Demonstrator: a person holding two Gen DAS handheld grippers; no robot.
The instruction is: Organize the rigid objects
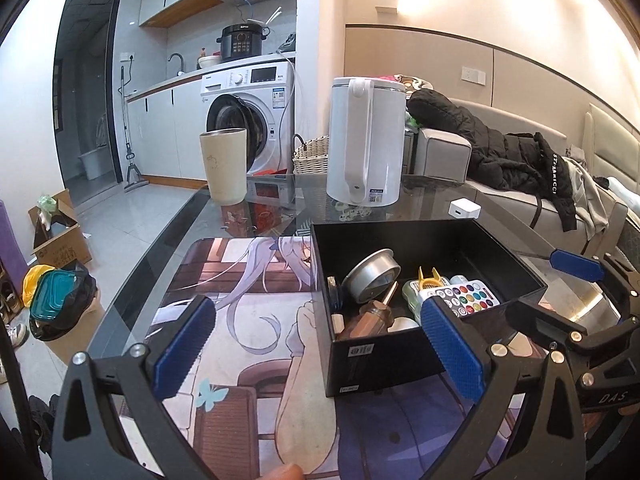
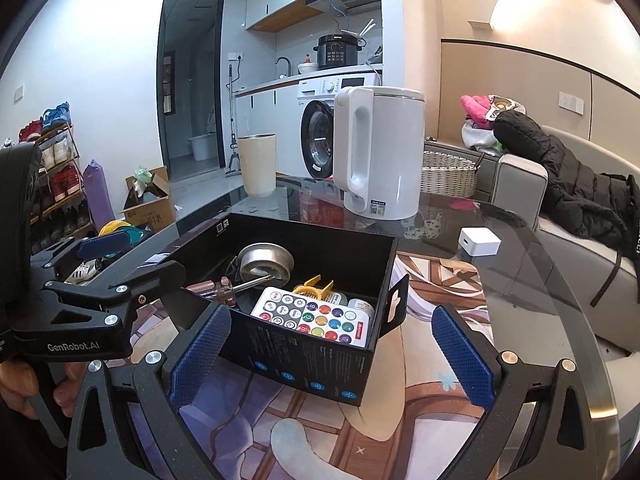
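Black box wall hides screwdriver handle's end.

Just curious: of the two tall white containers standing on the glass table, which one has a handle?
The kettle, the bigger one nearer the sofa. The cup beside it is plain, open-topped and has no handle.

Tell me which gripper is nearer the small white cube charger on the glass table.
Right. The white charger lies just beyond the right gripper, off its right finger. The left gripper sits on the far side of the black box from it.
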